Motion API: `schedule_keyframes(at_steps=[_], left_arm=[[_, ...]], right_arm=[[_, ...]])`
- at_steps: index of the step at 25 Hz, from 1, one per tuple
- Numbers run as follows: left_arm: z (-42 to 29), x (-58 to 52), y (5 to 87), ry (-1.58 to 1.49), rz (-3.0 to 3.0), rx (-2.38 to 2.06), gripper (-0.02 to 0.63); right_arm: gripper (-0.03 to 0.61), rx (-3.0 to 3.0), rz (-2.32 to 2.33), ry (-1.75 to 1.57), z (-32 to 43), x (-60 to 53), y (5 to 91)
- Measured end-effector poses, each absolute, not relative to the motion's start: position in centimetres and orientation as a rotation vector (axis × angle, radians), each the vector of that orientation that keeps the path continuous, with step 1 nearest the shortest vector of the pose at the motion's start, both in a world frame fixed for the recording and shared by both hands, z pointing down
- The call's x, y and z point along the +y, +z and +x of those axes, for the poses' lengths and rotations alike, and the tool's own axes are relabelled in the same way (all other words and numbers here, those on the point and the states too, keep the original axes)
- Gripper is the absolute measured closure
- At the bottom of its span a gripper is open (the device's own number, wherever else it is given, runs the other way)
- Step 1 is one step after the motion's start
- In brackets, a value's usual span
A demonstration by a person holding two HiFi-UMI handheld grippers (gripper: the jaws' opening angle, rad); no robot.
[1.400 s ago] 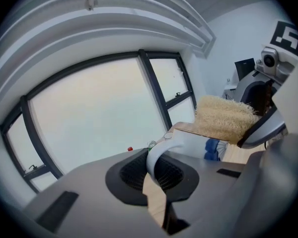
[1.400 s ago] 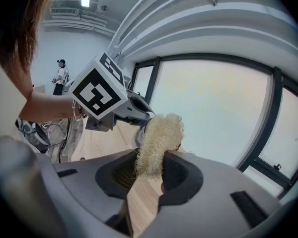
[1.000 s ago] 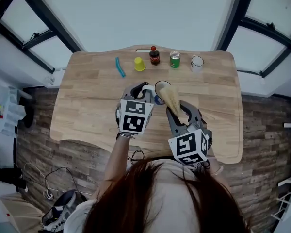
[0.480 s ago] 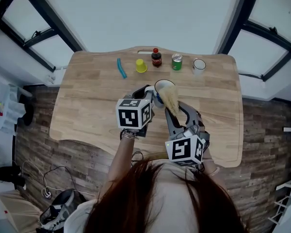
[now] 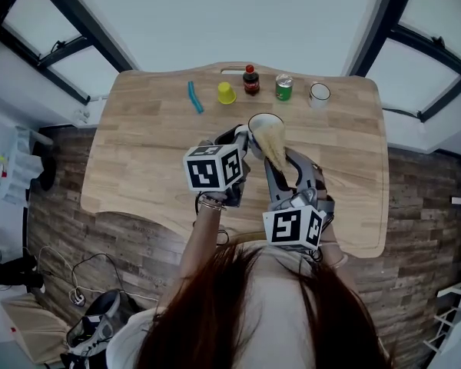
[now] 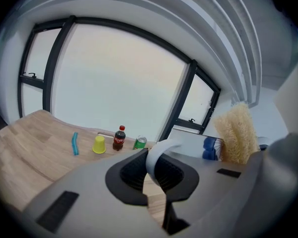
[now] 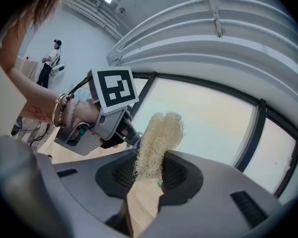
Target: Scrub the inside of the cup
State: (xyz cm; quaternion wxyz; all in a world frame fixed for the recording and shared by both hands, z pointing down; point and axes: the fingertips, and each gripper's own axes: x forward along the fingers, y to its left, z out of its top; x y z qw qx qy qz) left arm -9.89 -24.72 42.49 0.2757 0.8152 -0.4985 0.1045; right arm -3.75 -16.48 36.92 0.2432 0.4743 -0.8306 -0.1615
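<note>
My left gripper (image 5: pixel 241 141) is shut on the white cup (image 5: pixel 264 121) and holds it up above the wooden table (image 5: pixel 138 152). In the left gripper view a white curved part of the cup (image 6: pixel 158 158) sits pinched between the jaws of the left gripper (image 6: pixel 157 168). My right gripper (image 5: pixel 281 169) is shut on a tan loofah scrubber (image 5: pixel 272 144), whose far end lies across the cup's mouth. The right gripper view shows the loofah (image 7: pixel 157 142) standing up from the right gripper (image 7: pixel 147 175), with the left gripper's marker cube (image 7: pixel 112 89) just behind it.
Along the table's far edge stand a teal strip (image 5: pixel 194 96), a yellow cup (image 5: pixel 226 93), a cola bottle (image 5: pixel 251 80), a green can (image 5: pixel 284 87) and a white mug (image 5: pixel 318 94). A person (image 7: pixel 52 53) stands far off in the room.
Both grippers have risen and shifted slightly away from me with the cup and loofah. The left gripper's marker cube has turned, and the loofah stays at the cup's mouth.
</note>
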Motion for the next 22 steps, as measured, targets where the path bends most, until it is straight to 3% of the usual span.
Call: schedule_keyframes(at_steps=[22], left_arm=[[-6.7, -22.0, 42.6, 0.002, 2.033, -1.131, 0.589]], right_arm=[[0.457, -2.157, 1.253, -0.658, -2.8, -13.6, 37.9]])
